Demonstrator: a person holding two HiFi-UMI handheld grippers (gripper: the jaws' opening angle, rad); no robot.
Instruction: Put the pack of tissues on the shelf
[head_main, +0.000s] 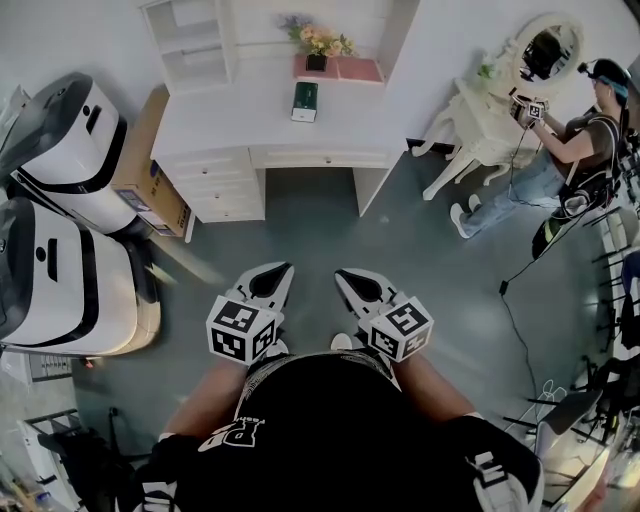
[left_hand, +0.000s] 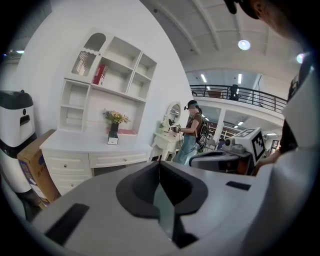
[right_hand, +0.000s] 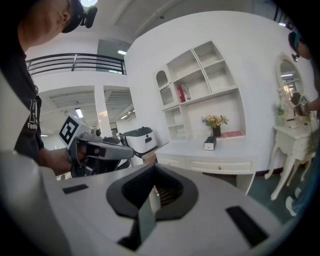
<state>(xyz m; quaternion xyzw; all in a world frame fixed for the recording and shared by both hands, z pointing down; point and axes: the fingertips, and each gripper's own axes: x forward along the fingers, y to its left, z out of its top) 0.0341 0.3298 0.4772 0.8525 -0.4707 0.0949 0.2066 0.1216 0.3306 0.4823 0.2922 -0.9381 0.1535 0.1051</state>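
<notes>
Nothing done yet: left tool (head_main: 282, 270) and right tool (head_main: 342, 274) pressed together, empty; tissues (head_main: 305, 101) on the surface (head_main: 240, 120), shelf (head_main: 190, 45) waiting.

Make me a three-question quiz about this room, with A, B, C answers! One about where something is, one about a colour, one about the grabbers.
1. Where is the pack of tissues?
A. on the desk
B. on the floor
C. on a chair

2. What colour is the desk?
A. black
B. white
C. brown

3. How are the left gripper and the right gripper?
A. wide open
B. gripping the pack
C. shut, with nothing in them

Answers:
1 A, it stands on the desktop near the flowers.
2 B, top and drawers are white.
3 C, each gripper view shows jaws together, nothing between.
</notes>
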